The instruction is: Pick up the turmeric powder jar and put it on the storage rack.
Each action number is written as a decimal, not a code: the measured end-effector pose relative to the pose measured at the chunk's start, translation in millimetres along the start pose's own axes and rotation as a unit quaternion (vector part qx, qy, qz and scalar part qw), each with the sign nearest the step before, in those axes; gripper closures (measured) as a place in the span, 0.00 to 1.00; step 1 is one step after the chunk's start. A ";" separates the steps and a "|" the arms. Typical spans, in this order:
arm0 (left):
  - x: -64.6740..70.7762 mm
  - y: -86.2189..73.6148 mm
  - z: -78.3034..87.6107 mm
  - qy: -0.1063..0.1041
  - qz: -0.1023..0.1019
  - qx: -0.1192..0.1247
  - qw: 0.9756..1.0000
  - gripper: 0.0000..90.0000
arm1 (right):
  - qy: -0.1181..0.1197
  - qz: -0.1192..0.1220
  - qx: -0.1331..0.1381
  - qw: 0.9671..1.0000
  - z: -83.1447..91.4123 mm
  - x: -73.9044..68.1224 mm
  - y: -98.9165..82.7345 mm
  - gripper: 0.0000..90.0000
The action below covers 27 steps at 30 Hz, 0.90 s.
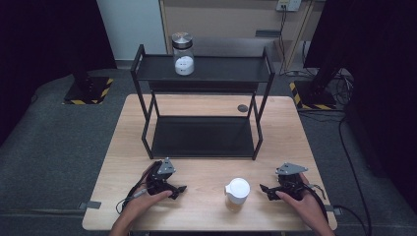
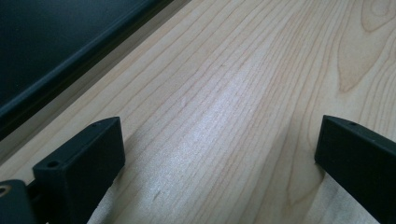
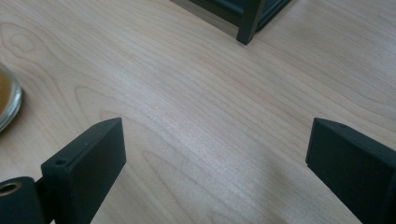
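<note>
A glass jar with a white lid (image 1: 237, 193) stands on the wooden table (image 1: 206, 167) near its front edge, between my two grippers. Its glass edge (image 3: 7, 100) shows at the left of the right gripper view. My left gripper (image 1: 180, 190) rests on the table left of the jar, open, with bare wood between its jaws (image 2: 219, 140). My right gripper (image 1: 264, 191) is right of the jar, a short gap away, open and holding nothing (image 3: 217, 140). A second glass jar with a metal lid (image 1: 183, 54) stands on the top shelf of the black rack (image 1: 201, 69).
The black two-level rack's lower tray (image 1: 204, 136) lies on the table's middle. Its front right leg (image 3: 248, 23) shows in the right gripper view, its tray edge (image 2: 70, 70) in the left gripper view. A small dark disc (image 1: 242, 108) sits at the back.
</note>
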State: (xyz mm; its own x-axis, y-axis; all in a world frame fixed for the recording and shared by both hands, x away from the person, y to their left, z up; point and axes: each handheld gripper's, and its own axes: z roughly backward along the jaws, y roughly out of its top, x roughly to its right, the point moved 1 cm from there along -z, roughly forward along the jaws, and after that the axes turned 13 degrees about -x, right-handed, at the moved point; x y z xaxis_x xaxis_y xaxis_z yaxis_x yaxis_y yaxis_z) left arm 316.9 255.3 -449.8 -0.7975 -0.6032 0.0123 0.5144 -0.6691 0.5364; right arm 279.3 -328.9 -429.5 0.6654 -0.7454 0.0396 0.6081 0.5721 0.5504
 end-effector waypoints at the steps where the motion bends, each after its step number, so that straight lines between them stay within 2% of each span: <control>1: 0.0 0.0 0.0 0.000 0.000 0.000 1.000 0.00 | 0.004 0.002 0.000 1.000 2.7 -1.5 -2.0 0.06; 8: 0.5 -0.1 0.1 0.001 0.001 0.000 1.000 0.00 | 0.014 0.020 -0.009 1.000 10.8 -10.8 -6.9 0.06; 16: 0.7 -0.1 0.1 0.001 0.002 0.000 1.000 0.00 | 0.027 0.030 -0.007 0.999 17.7 -21.4 -12.0 0.06; 19: 0.8 -0.2 0.1 0.001 0.002 0.000 1.000 0.00 | 0.036 0.043 -0.004 0.998 20.5 -28.4 -12.6 0.06; 27: 0.8 -0.2 0.1 0.001 0.002 0.000 1.000 0.00 | 0.060 0.066 0.015 0.996 20.6 -36.0 -9.9 0.06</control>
State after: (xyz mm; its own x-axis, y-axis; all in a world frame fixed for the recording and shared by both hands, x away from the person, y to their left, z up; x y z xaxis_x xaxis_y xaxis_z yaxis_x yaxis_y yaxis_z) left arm 316.1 255.0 -449.7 -0.7947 -0.6068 0.0119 0.5173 -0.6670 0.5362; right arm 240.4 -314.7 -419.2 0.7874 -0.6163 0.0141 0.4994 0.6512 0.5714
